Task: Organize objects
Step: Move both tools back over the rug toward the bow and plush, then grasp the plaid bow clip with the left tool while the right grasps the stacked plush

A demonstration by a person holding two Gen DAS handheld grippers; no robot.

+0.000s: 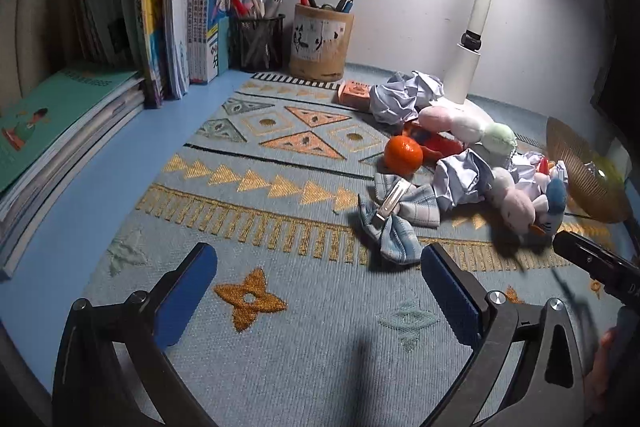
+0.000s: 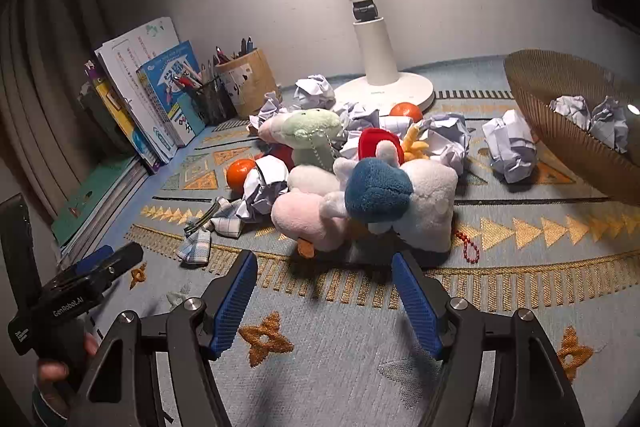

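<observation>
A heap of clutter lies on the patterned mat [image 2: 340,347]: a pink plush [image 2: 308,223], a blue and white plush [image 2: 380,193], a green plush [image 2: 312,131], crumpled paper balls [image 2: 510,147], two oranges [image 2: 239,174] and a plaid hair-clip bow [image 1: 394,217]. My right gripper [image 2: 324,263] is open and empty, just in front of the plush toys. My left gripper [image 1: 318,259] is open and empty, above the mat just in front of the bow. The orange [image 1: 404,155] and the plush heap [image 1: 516,203] lie to its right.
A woven basket [image 2: 560,131] at the right holds paper balls. A white desk lamp [image 2: 380,67] stands at the back. Two pen holders [image 1: 318,45] and upright books [image 1: 176,19] line the back left; flat books [image 1: 52,131] lie at the left. A red bead chain [image 2: 470,247] lies by the plush.
</observation>
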